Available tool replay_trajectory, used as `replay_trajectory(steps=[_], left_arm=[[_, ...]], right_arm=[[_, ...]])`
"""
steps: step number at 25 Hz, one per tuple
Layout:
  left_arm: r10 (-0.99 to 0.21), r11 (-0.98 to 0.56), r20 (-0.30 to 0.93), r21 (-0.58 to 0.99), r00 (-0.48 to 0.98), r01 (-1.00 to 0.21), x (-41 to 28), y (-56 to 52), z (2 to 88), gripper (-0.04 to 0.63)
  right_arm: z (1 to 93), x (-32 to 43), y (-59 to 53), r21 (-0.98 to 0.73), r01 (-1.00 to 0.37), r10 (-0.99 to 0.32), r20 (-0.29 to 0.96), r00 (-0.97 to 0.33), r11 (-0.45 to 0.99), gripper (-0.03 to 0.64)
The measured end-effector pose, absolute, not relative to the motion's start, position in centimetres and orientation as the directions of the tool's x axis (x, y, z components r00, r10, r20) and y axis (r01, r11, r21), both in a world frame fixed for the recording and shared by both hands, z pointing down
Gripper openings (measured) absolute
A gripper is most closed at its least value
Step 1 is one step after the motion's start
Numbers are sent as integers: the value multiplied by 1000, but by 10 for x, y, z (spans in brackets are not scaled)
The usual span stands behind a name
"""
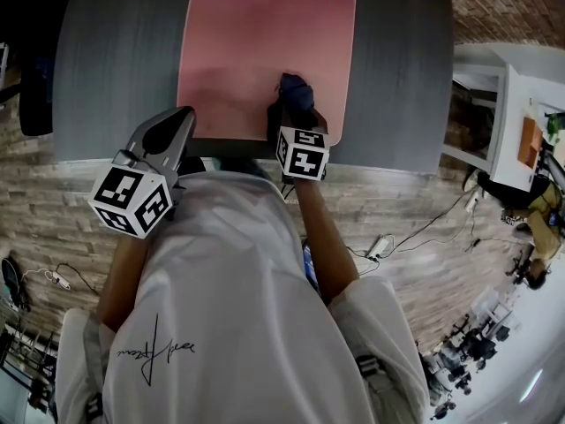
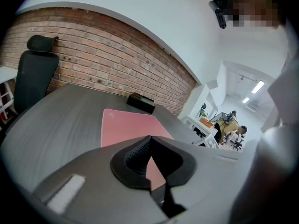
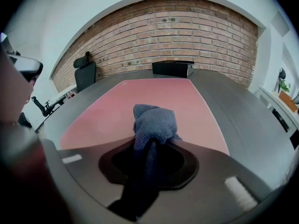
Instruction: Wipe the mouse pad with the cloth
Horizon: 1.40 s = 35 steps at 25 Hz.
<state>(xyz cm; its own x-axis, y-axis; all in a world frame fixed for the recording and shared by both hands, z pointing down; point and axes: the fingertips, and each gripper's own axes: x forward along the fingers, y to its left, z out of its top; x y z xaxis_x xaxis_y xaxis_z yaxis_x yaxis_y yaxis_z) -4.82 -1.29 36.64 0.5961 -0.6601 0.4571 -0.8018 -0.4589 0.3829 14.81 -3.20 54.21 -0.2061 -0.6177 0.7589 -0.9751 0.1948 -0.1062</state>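
My cloth [image 3: 154,122], lower centre: fuzzy, nubbly fabric. Under it the mouse pad [image 3: 117,111]: smooth, matt. The table [image 3: 233,120]: matt wood grain. The brick wall [image 3: 187,36] up top: rough.

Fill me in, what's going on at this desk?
A person holds a gripper in each hand and is working on a pink mouse pad that lies on a grey table. The right gripper has its jaws shut on a bunched blue-grey cloth, with the cloth over the pad's near edge, right of centre. The left gripper is over the table just left of the pad, jaws shut and empty.
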Motion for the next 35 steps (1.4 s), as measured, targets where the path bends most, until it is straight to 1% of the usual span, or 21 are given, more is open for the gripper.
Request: replay_trajectory(steps=[20,31,35], left_arm=[[-691,-412,456,389,561,-824,-70,-11,368,14],[-695,-393,464,394,549,-831,-78,-15,373,14],[-700,-385,465,394,542,-835,-81,-15,372,14]], right_arm=[[543,101,-35,-137,-950,-589,756,-284,282,101],[542,60,-37,-136,-911,-558,752,-351,390,100],[541,50,-37,-148,-901,-544,753,-369,407,101]])
